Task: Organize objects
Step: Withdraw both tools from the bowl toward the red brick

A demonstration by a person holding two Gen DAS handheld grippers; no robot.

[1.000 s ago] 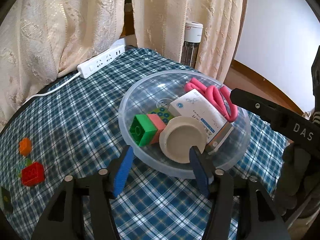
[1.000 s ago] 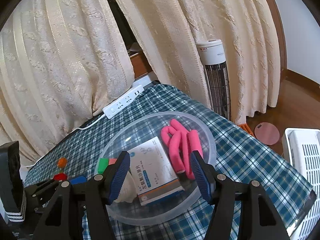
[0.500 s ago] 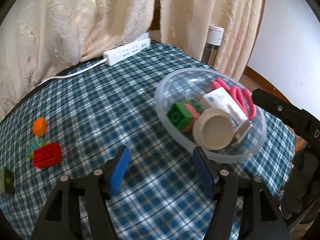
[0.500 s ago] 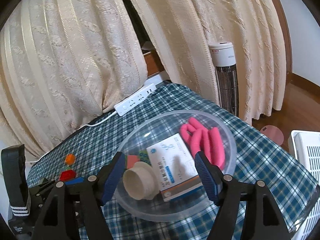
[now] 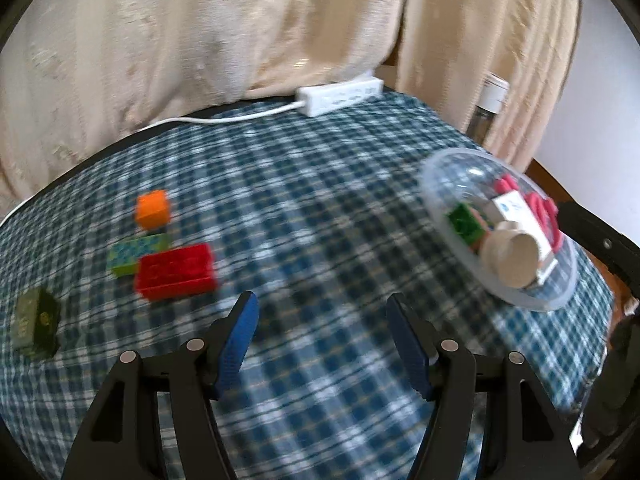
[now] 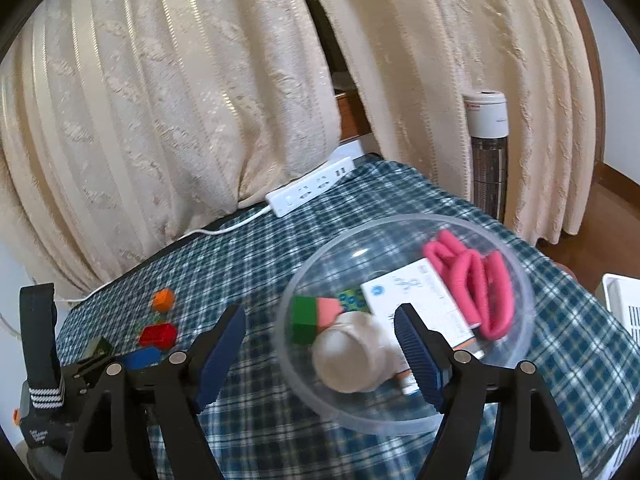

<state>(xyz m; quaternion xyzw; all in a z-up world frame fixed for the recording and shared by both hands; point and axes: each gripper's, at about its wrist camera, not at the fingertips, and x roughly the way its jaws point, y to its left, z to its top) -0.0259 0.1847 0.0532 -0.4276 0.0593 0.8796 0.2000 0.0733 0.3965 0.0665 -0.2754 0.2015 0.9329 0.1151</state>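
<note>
The left gripper (image 5: 322, 314) is hanging wide and empty at lower centre, while the right gripper (image 6: 320, 326) is opening, empty, before the bowl (image 6: 516, 360).

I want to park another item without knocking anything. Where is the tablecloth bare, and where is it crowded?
The widest bare stretch of tablecloth lies between the red brick and the clear bowl, running back to the power strip. Crowded: the left cluster of red brick, orange block, patterned green block and dark box, and the bowl itself.
</note>
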